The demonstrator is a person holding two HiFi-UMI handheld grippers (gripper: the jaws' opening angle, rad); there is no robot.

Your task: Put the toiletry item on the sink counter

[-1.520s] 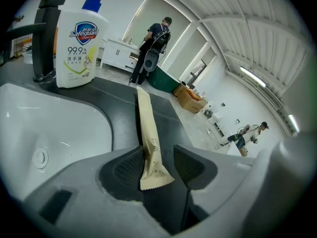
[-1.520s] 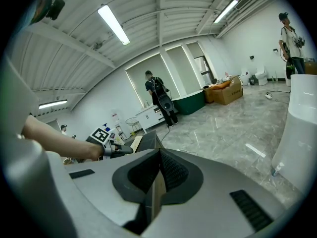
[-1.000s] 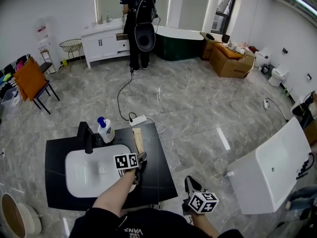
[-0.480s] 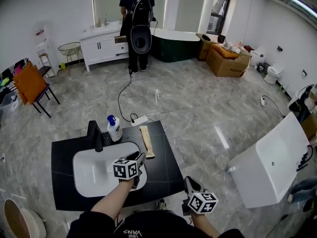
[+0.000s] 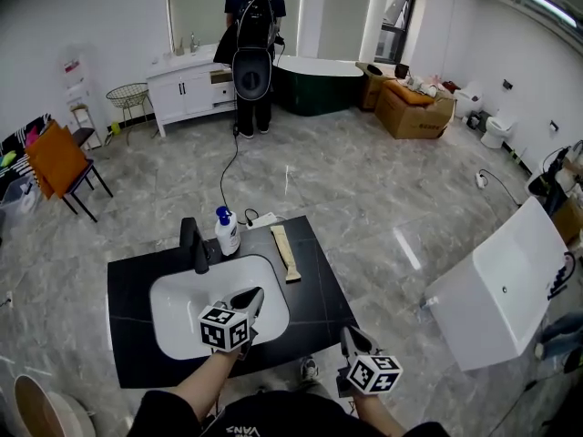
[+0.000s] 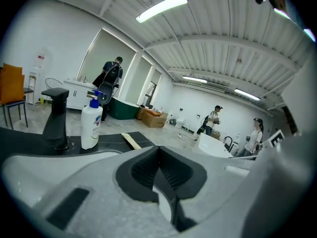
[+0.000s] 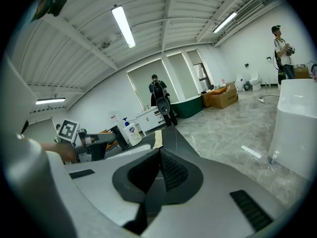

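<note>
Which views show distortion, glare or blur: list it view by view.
Head view: wide-angle bend at the edges, pale light streaks on the glossy floor. Left gripper view: heavy fisheye with dark corners; the left gripper looms soft in front, the soap bottle is sharp. Right gripper view: same fisheye; the ceiling lamp is blown out.

The right gripper point(image 7: 159, 151) held its jaws pressed together with nothing between them. Beyond them stretched the black sink counter point(image 7: 172, 136), where a tan toiletry item point(image 7: 158, 138) lay flat beside the white basin point(image 7: 127, 150) and a pump bottle point(image 7: 131, 132) stood upright. Far behind, a person with a backpack point(image 7: 159, 99) stood facing away
</note>
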